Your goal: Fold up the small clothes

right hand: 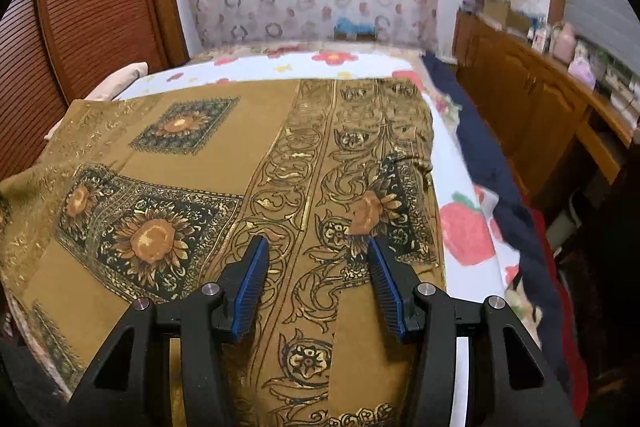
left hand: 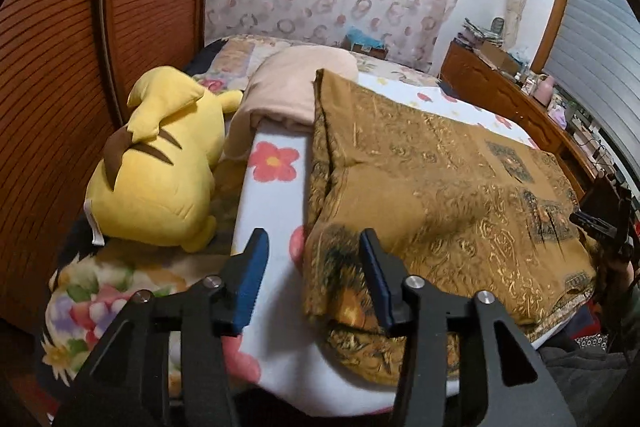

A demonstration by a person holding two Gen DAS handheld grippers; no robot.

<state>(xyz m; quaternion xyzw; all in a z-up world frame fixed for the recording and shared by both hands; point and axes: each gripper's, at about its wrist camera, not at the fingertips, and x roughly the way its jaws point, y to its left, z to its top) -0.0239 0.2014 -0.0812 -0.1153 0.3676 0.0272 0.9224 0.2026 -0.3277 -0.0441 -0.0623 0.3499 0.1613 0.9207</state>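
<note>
A mustard-brown garment (left hand: 440, 187) with gold scrollwork and sunflower squares lies spread on the bed, and it fills most of the right wrist view (right hand: 192, 151). Its left side is doubled over into a thick fold (left hand: 324, 163). My left gripper (left hand: 313, 241) is open low over the garment's near left corner. The cloth's edge runs between its blue pads (left hand: 252, 279), which do not press on it. My right gripper (right hand: 317, 249) is open just above the garment's scrollwork band, near a small raised pucker of cloth (right hand: 368, 211). Nothing is pinched in it.
A yellow plush toy (left hand: 160, 179) and a beige rolled blanket (left hand: 288, 87) lie left of the garment on the flowered sheet (left hand: 272, 195). A louvred wooden door (left hand: 60, 67) stands at left. A navy blanket (right hand: 492, 155) and a cluttered wooden cabinet (right hand: 532, 95) line the bed's right side.
</note>
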